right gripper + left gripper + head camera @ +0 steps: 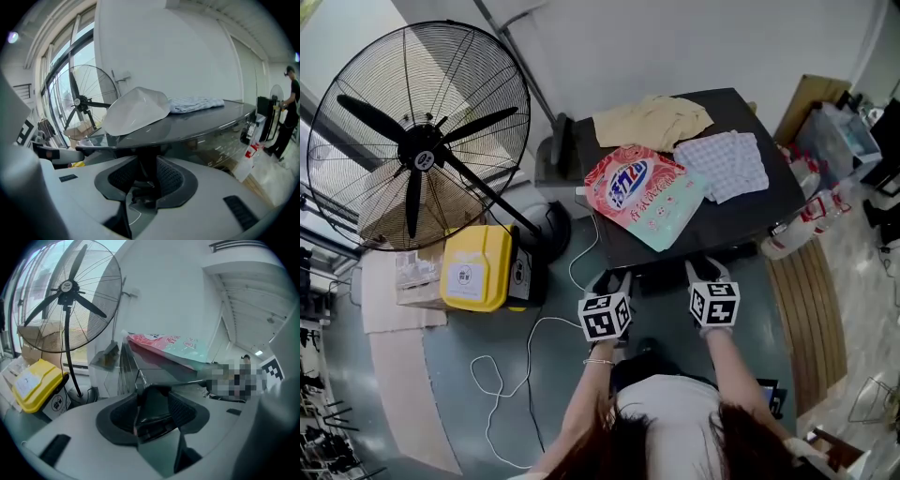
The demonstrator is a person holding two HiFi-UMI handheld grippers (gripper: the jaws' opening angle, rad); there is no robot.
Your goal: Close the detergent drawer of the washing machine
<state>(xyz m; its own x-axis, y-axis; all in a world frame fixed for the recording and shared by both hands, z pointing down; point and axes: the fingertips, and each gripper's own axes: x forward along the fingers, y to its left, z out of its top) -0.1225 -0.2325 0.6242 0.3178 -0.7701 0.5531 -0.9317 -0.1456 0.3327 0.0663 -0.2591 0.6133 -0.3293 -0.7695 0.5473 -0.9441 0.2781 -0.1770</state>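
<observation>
The washing machine's dark grey top (750, 220) fills the middle of the head view, and I stand at its front edge. Both grippers are held side by side against that front. My left gripper (611, 279) has its jaws wide apart, and in its own view a dark boxy part of the machine's front (157, 404) lies between the pads (117, 416). My right gripper (705, 270) also shows its pads (174, 179) apart, with a dark upright strip under the top's rim (146, 161) between them. I cannot make out the detergent drawer itself.
On the machine top lie a pink and green detergent bag (645, 192), a beige cloth (652, 120) and a checked cloth (727, 164). A large floor fan (422, 150), a yellow box (476, 267) and a white cable (502, 375) are on the left. Bottles (811, 216) stand on the right.
</observation>
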